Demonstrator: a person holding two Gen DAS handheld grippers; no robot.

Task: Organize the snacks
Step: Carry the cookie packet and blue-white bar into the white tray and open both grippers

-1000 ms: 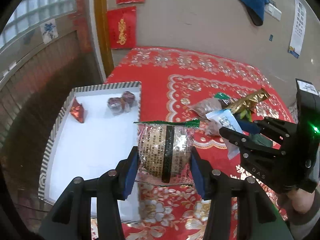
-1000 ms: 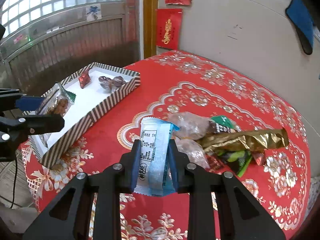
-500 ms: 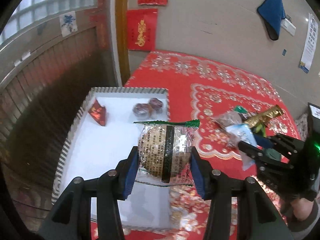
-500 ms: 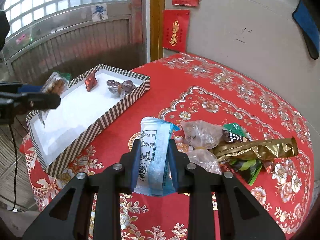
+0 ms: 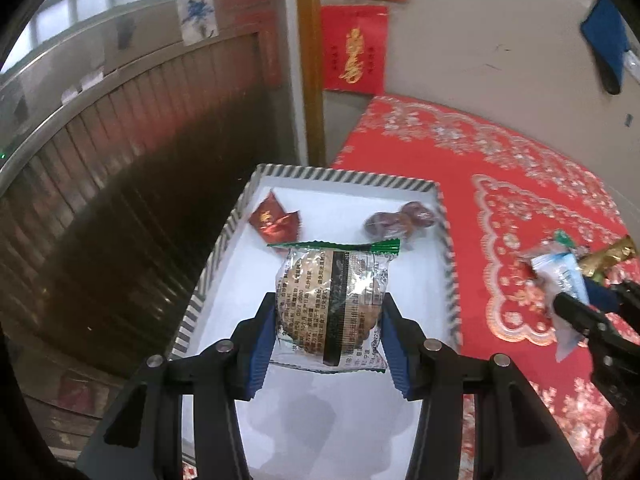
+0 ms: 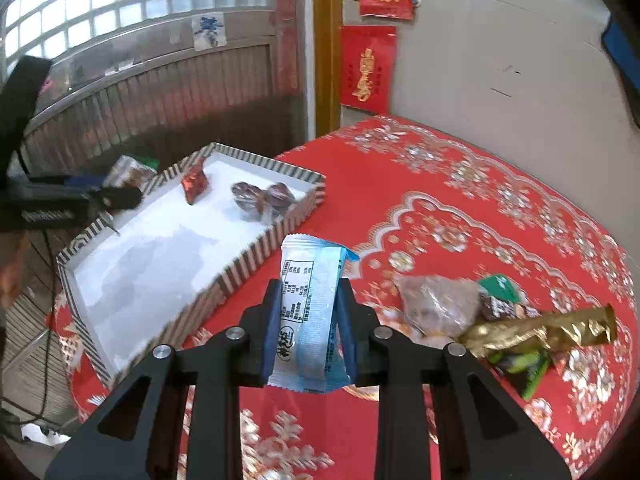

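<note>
Snacks are seen in three places: some in a striped tray (image 6: 248,258), one in each hand-held gripper, and a loose heap on the surface (image 6: 460,184), which is covered by a red patterned cloth.

At the far left of the right wrist view, the left hand-held gripper (image 5: 329,316) is held over the tray's left side. Its blue pads (image 5: 262,344) are pressed on a round biscuit in a clear wrapper (image 5: 332,300) with a green top seal and a black stripe down the middle. The biscuit is held upright above the tray's white floor, clear of it.

Inside the tray, at the far end, a small red foil packet (image 5: 275,221) is seen on the left and a pair of dark wrapped sweets (image 5: 398,220) on the right, well apart from each other. The rest of the white floor is bare.

Just beside the tray's right wall, over the red cloth, the right hand-held gripper (image 6: 309,328) is clamped narrowly on a pale blue sachet (image 6: 310,312), held upright with printed text facing the camera.

Farther right on the surface lies the heap: a crumpled clear bag (image 6: 438,306), a small dark packet with a green end (image 6: 498,300), a long gold foil wrapper (image 6: 540,330) lying across, and a green packet (image 6: 520,366) partly under the gold one. These are touching or overlapping.
</note>
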